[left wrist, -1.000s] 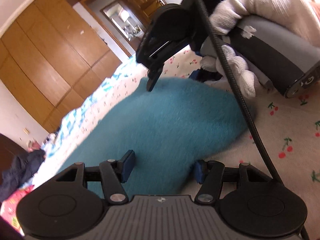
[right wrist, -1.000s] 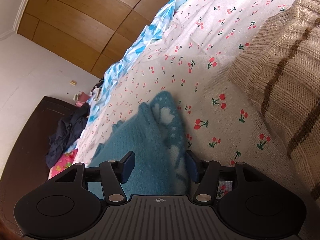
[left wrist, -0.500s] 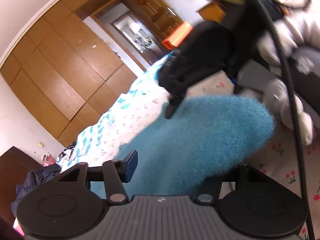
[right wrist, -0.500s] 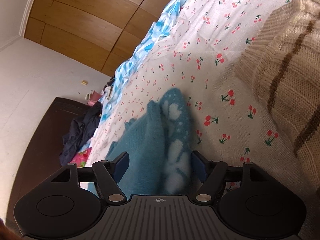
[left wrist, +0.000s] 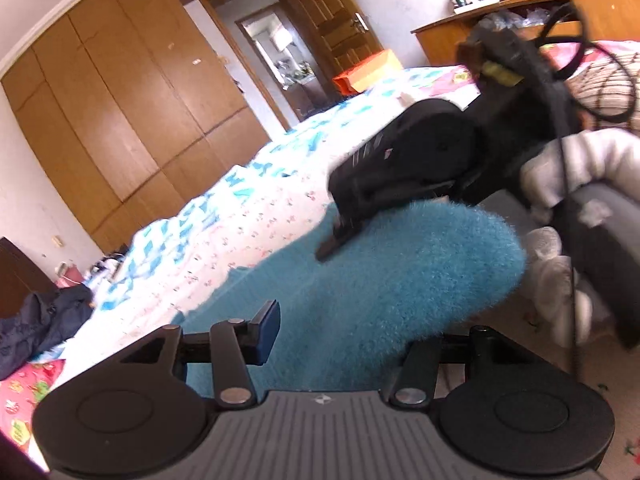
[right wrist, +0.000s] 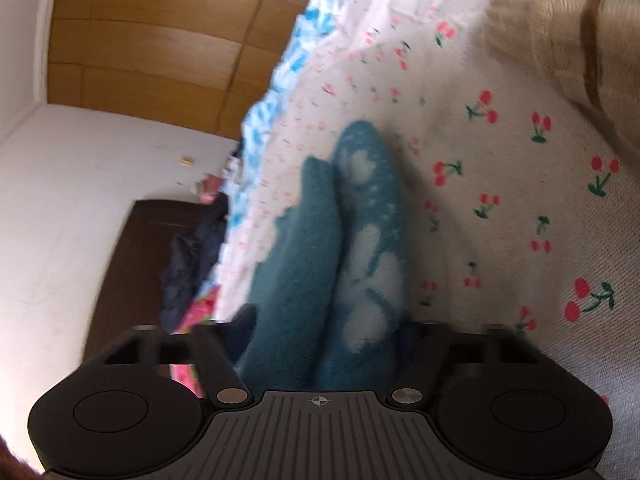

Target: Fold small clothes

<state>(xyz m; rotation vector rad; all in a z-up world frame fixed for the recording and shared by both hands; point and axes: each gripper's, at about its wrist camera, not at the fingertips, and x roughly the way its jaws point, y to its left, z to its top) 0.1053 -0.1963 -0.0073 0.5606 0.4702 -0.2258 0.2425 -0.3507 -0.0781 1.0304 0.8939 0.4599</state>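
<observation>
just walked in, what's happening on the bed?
A person with a handheld gripper in each hand is working on a pair of fuzzy teal socks lying on the cherry-print bedsheet. The right gripper has both socks between its closing jaws. The left gripper is closing on the same teal fabric. No fold yet.

The right hand-held gripper [right wrist: 326, 330] fills the lower edge of the view. Its jaws are closing, with a fuzzy teal sock patterned with pale blue patches [right wrist: 340, 248] between them. The fabric bulges against both fingers. The sock extends forward over a bed covered by a white sheet printed with red cherries [right wrist: 500, 200]. A beige ribbed knit garment with a brown stripe [right wrist: 560, 40] lies at upper right. Brown wooden wardrobe panels [right wrist: 160, 40] stand at upper left.
</observation>
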